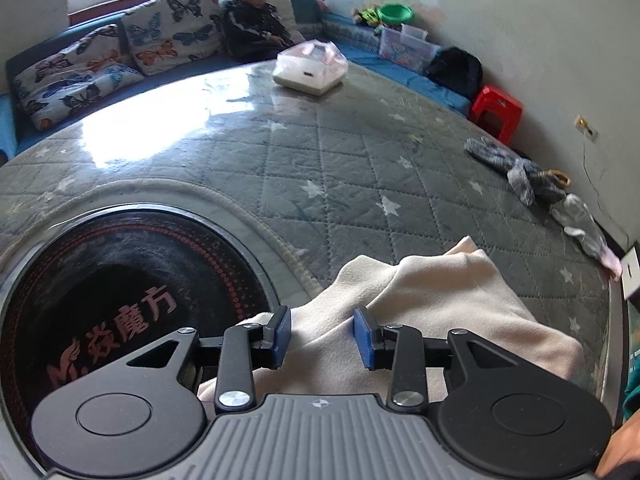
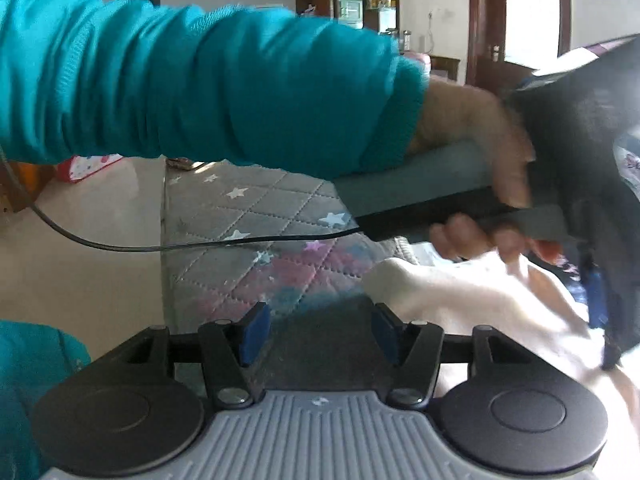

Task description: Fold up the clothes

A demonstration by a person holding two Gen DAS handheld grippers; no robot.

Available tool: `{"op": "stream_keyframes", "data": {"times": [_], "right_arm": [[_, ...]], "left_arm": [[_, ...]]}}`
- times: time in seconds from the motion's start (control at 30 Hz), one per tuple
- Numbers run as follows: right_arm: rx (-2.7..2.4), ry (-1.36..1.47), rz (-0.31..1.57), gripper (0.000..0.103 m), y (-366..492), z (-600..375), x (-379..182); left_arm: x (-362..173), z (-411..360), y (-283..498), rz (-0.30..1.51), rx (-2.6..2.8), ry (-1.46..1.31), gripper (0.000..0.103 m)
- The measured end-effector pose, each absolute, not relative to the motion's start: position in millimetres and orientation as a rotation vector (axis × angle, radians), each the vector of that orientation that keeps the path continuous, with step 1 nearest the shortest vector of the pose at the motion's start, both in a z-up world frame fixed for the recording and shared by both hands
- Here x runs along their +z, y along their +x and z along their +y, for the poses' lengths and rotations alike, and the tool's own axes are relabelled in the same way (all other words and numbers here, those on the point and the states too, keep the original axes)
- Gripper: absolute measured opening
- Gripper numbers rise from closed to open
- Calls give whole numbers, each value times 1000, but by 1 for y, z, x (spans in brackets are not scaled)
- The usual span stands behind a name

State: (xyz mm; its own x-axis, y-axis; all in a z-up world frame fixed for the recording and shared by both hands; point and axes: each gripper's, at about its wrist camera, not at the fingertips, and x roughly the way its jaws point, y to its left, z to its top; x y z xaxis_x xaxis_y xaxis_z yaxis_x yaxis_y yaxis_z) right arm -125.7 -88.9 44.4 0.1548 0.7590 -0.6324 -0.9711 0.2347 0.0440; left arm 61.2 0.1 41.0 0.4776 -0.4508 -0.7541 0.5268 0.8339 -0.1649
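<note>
A cream garment (image 1: 432, 312) lies rumpled on the grey quilted table cover (image 1: 340, 160), at the near right. My left gripper (image 1: 323, 338) hovers open over its near edge, blue pads apart with cloth showing between and below them. In the right wrist view the same cream garment (image 2: 480, 300) lies to the right of my right gripper (image 2: 316, 336), which is open with only the cover between its fingers. A teal sleeve (image 2: 200, 84) and a hand (image 2: 492, 152) holding the other gripper's handle cross above.
A round black cooktop (image 1: 120, 312) is set in the table at the left. A bagged white box (image 1: 310, 66) sits far across, grey cloths (image 1: 516, 168) at the right edge. A person sits on the butterfly-cushioned sofa (image 1: 120, 52). A black cable (image 2: 160, 246) runs over the table.
</note>
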Motion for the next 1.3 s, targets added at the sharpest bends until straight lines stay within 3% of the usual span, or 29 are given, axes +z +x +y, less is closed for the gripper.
{"op": "stream_keyframes", "data": {"times": [0.6, 0.83, 1.3], "right_arm": [[809, -251, 694, 57, -130, -233, 47], [855, -267, 613, 57, -112, -204, 58], [936, -323, 678, 58, -142, -202, 36]], "left_arm": [[36, 45, -49, 776, -471, 41, 35], [34, 53, -59, 756, -437, -2, 35], [27, 66, -80, 749, -412, -79, 36]]}}
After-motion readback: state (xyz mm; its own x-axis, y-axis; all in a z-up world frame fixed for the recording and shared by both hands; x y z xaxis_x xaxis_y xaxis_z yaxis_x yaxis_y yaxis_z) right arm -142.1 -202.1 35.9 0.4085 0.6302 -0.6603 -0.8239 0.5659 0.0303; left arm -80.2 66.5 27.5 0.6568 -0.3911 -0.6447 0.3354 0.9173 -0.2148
